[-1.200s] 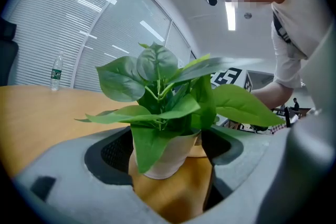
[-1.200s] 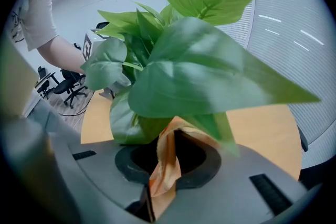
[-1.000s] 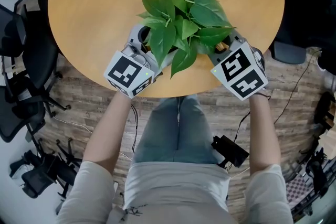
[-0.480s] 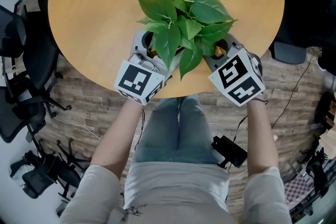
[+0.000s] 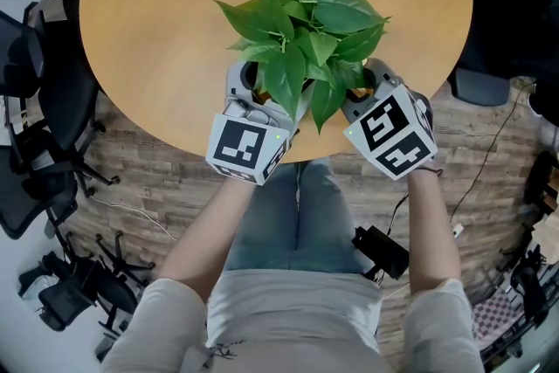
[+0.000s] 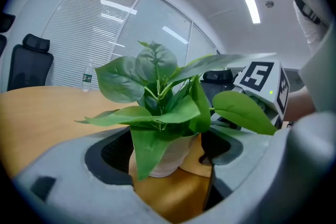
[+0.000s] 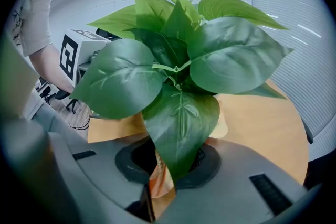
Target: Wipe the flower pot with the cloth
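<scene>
**Head view.** A leafy green plant (image 5: 301,31) stands near the lower edge of a round wooden table (image 5: 157,31), in the centre of the frame. The flower pot (image 6: 171,157) is almost wholly under the leaves here. The left gripper (image 5: 262,92) reaches in from the lower left and the right gripper (image 5: 365,83) from the lower right. Each shows its marker cube toward the camera, and the person's forearms run down to the bottom of the frame. Black office chairs (image 5: 35,100) stand at the left edge on a wood-pattern floor (image 5: 157,179).

**Left gripper view.** The white pot sits low in the centre, between this gripper's two jaws. The jaws stand wide apart and clasp the pot's sides. A hanging leaf covers the pot's left flank. Orange-brown shows just right of the pot and below it; cloth and tabletop cannot be told apart there. The other gripper's cube is at the upper right, behind a leaf. A small bottle (image 6: 87,81) stands far back on the table, left of centre.

**Right gripper view.** Large leaves fill the middle of the frame and hide the pot. At the bottom centre, this gripper's jaws are drawn close together and pinch a strip of orange cloth (image 7: 159,182). The table spreads to the right behind the leaves.
</scene>
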`<action>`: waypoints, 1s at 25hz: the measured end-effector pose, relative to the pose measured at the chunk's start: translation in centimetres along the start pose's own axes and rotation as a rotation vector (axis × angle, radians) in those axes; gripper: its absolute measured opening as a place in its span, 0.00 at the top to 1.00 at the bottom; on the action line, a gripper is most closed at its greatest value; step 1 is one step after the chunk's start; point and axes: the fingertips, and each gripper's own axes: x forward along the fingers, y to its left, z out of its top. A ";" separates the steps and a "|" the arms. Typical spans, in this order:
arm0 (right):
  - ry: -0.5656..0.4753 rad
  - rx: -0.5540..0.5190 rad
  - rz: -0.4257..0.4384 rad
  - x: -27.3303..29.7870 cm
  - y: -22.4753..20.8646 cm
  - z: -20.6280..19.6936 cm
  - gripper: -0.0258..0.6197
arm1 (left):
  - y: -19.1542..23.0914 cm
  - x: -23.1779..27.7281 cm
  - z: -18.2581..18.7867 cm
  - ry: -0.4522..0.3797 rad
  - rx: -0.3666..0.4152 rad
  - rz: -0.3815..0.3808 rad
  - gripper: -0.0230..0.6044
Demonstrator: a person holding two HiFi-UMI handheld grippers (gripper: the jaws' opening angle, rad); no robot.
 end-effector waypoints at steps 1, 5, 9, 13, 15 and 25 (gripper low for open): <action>0.000 -0.001 0.001 0.0 0.0 0.0 0.87 | 0.0 0.1 0.0 0.000 -0.003 0.012 0.30; -0.002 0.002 0.005 -0.1 0.0 -0.1 0.87 | -0.2 0.2 0.1 0.000 -0.016 0.050 0.30; -0.002 0.001 0.015 0.1 0.0 0.0 0.87 | 0.0 0.1 0.0 -0.002 -0.017 0.055 0.30; -0.019 0.020 0.023 0.1 -0.2 -0.4 0.87 | -0.2 0.0 0.0 -0.005 -0.002 -0.008 0.30; -0.027 0.029 0.025 0.0 -0.3 -0.7 0.87 | -0.2 -0.3 0.0 -0.002 0.021 -0.051 0.30; -0.029 0.028 0.038 0.1 -0.4 -0.7 0.87 | 1.7 -0.3 0.2 0.038 0.102 -0.417 0.22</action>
